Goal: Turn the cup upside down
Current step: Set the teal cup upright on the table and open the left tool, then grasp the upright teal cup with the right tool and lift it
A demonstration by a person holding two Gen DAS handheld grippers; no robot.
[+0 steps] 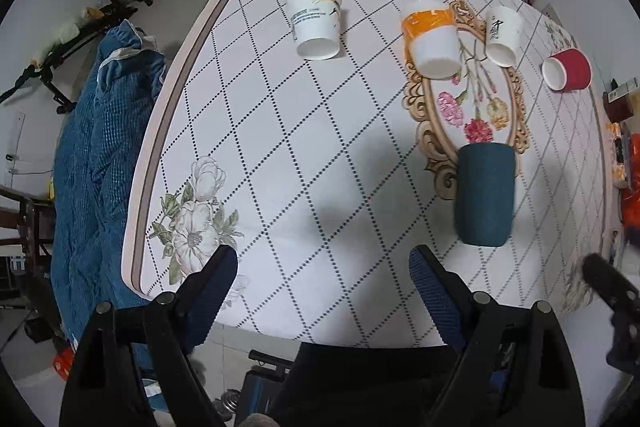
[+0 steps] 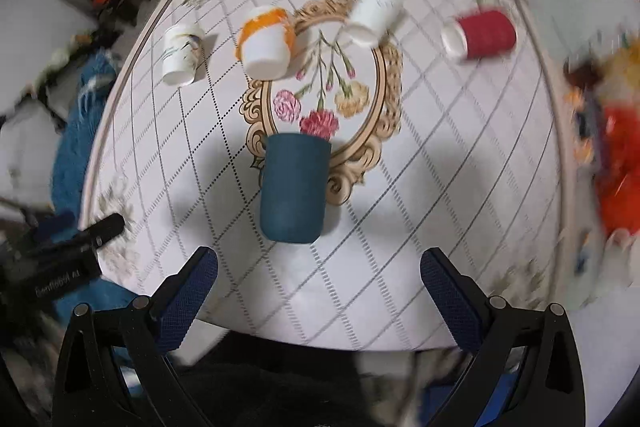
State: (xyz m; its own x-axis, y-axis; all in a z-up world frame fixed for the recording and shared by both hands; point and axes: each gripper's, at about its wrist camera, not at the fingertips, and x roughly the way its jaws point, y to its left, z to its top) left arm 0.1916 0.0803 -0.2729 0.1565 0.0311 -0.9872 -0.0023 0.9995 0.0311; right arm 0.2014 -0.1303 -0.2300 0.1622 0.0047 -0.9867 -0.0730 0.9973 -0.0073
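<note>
The dark teal cup [image 2: 294,189] stands on the tabletop [image 2: 440,195], touching the lower edge of the printed flower oval. The right claw [image 2: 319,277] is wide open just before it, holding nothing. The left claw [image 1: 323,273] is also open and empty. Farther back stand four more cups, including a red cup [image 2: 482,34].

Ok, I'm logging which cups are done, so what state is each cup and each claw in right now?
Teal cup: standing, closed end up, so upside down.
White printed cup: closed end up.
Orange-banded cup: closed end up.
Small white cup: closed end up.
Red cup: closed end up.
Left claw: open, holding nothing.
Right claw: open, holding nothing.
</note>
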